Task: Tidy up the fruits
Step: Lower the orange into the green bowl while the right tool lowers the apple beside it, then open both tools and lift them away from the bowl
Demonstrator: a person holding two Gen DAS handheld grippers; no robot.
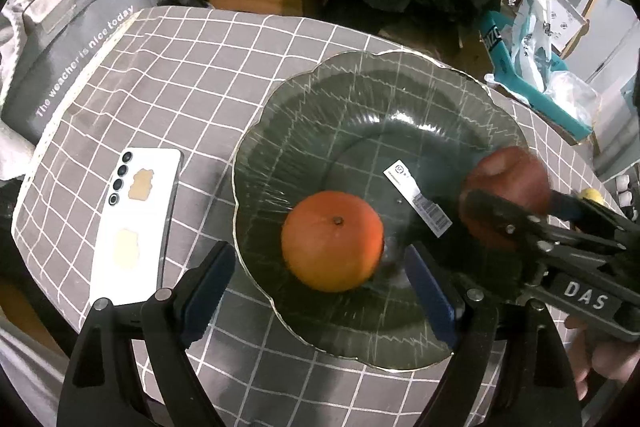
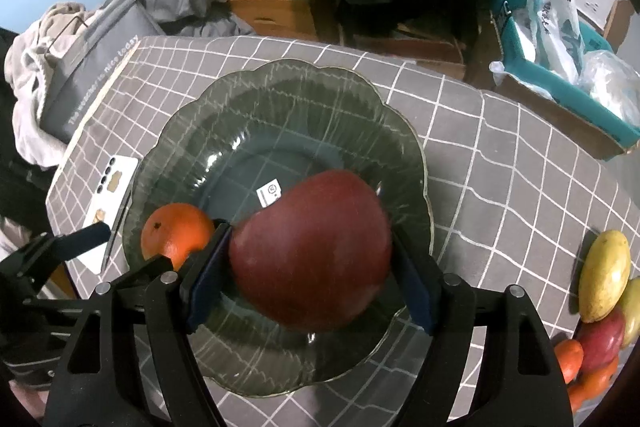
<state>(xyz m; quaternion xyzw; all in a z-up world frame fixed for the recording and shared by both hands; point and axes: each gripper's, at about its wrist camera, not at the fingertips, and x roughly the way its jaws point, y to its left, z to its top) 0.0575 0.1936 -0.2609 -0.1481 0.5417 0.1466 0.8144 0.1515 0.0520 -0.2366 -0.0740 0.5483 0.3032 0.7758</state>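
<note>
A dark glass scalloped plate (image 1: 360, 67) (image 2: 280, 75) sits on the grey checked tablecloth. An orange (image 1: 332, 241) (image 2: 176, 227) lies on the plate's near-left side. My left gripper (image 1: 320, 255) (image 2: 128, 247) stands open just above it, its blue pads clear of the fruit on both sides. My right gripper (image 2: 312, 239) (image 1: 524, 199) is shut on a large red apple (image 2: 312, 259) (image 1: 508, 175), held over the plate's right half, above the white sticker label.
A white phone (image 1: 136, 223) (image 2: 114, 183) lies left of the plate. At the table's right edge lie a yellow mango (image 2: 604, 275), a red fruit (image 2: 600, 339) and oranges (image 2: 568, 359). A grey bag (image 1: 68, 55) stands beyond the left edge, a teal box (image 2: 560, 87) far right.
</note>
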